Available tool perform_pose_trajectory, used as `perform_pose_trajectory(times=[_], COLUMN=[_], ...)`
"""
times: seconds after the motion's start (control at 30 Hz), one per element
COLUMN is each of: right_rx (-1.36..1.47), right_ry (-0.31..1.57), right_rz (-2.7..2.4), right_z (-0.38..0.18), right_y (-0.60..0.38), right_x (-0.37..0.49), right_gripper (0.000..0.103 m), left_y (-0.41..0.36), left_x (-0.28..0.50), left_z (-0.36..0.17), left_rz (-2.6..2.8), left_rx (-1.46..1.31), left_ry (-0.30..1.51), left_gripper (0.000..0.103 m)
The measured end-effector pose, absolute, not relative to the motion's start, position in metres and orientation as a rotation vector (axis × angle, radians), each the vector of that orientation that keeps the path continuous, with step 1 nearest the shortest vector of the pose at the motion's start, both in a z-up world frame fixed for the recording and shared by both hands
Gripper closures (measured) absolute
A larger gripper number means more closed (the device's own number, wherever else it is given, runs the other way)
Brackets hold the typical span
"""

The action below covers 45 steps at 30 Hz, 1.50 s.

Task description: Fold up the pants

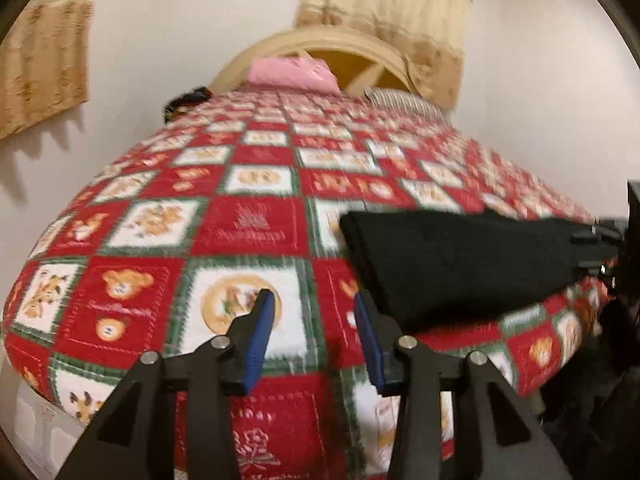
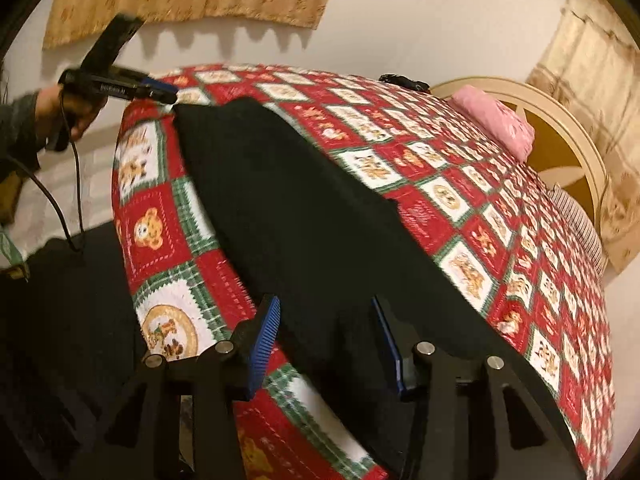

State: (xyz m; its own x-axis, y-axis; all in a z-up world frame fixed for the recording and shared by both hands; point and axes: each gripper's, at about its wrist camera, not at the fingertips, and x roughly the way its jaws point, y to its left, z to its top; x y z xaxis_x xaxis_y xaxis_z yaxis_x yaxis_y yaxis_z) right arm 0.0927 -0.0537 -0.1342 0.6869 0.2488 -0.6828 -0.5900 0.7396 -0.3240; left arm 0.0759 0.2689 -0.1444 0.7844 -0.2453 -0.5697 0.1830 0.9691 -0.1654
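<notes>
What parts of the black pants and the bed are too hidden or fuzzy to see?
- Folded black pants: the near end in the right wrist view is hidden behind the right hand-held gripper and cut off below.
- Pants, left wrist view: the right end is lost in dark clutter at the picture edge.
- Red patchwork teddy-bear bedspread: its lettering is too blurred to read.
- Dark bundle beside the pink pillow: too small to identify.

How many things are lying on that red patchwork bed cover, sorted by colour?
Black: 1, the folded black pants near the foot of the bed.
Pink: 1, the folded pink cloth by the cream headboard.
Striped: 1, the grey striped pillow at the head end.
Dark multicoloured: 1, a small bundle at the far edge, too blurred to identify.
Total: 4
</notes>
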Motion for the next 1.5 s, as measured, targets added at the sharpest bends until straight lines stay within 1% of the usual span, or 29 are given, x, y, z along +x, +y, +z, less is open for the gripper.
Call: perform_pose_trajectory(times=[0.17,0.23,0.37,0.53,0.67,0.7,0.73,0.77,0.8,0.83,1.07,1.27,1.37,1.47,1.5], right_rx=[-0.412,-0.309,-0.146,0.080,0.304,0.361,0.411,0.437,0.459,0.485,0.471,0.441,0.479,0.437,0.405], right_ry=[0.669,0.688,0.733,0.889,1.067,1.097,1.115,1.122,1.118,1.114,0.957,1.033,1.023,0.989,0.983], right_rz=[0.496,0.502,0.499,0.489,0.539,0.561,0.593,0.608,0.605,0.616,0.609,0.523,0.552,0.567,0.566], right_z=[-0.113,-0.107,-0.104,-0.127,-0.161,-0.170,-0.175,-0.178,-0.178,-0.178,-0.138,-0.178,-0.182,-0.167,-0.161], right_y=[-0.068,-0.072,-0.076,-0.085,-0.094,-0.094,-0.094,-0.094,-0.095,-0.096,-0.101,-0.101,-0.107,-0.113,-0.115], right_x=[0.127,0.150,0.198,0.264,0.302,0.307,0.310,0.311,0.311,0.311,0.297,0.317,0.318,0.303,0.296], right_gripper=[0.055,0.055,0.055,0.055,0.055,0.063,0.077,0.081,0.091,0.096,0.098,0.098,0.098,0.089,0.073], left_y=[0.232,0.204,0.167,0.152,0.159,0.160,0.162,0.161,0.160,0.160,0.154,0.152,0.153,0.152,0.152], left_x=[0.084,0.093,0.110,0.124,0.124,0.122,0.122,0.122,0.123,0.123,0.125,0.125,0.123,0.119,0.117], left_z=[-0.121,-0.117,-0.123,-0.148,-0.161,-0.162,-0.162,-0.161,-0.161,-0.160,-0.163,-0.163,-0.161,-0.157,-0.156], left_rz=[-0.327,-0.393,-0.466,-0.444,-0.447,-0.455,-0.460,-0.462,-0.461,-0.460,-0.442,-0.428,-0.424,-0.409,-0.406], left_rx=[-0.071,-0.047,-0.007,0.032,-0.002,-0.011,-0.016,-0.019,-0.021,-0.026,-0.015,-0.002,-0.006,0.001,-0.005], left_ry=[0.563,0.567,0.595,0.684,0.717,0.712,0.711,0.711,0.712,0.713,0.711,0.707,0.710,0.704,0.697], left_gripper=[0.058,0.055,0.055,0.055,0.055,0.055,0.055,0.055,0.055,0.055,0.054,0.054,0.053,0.050,0.046])
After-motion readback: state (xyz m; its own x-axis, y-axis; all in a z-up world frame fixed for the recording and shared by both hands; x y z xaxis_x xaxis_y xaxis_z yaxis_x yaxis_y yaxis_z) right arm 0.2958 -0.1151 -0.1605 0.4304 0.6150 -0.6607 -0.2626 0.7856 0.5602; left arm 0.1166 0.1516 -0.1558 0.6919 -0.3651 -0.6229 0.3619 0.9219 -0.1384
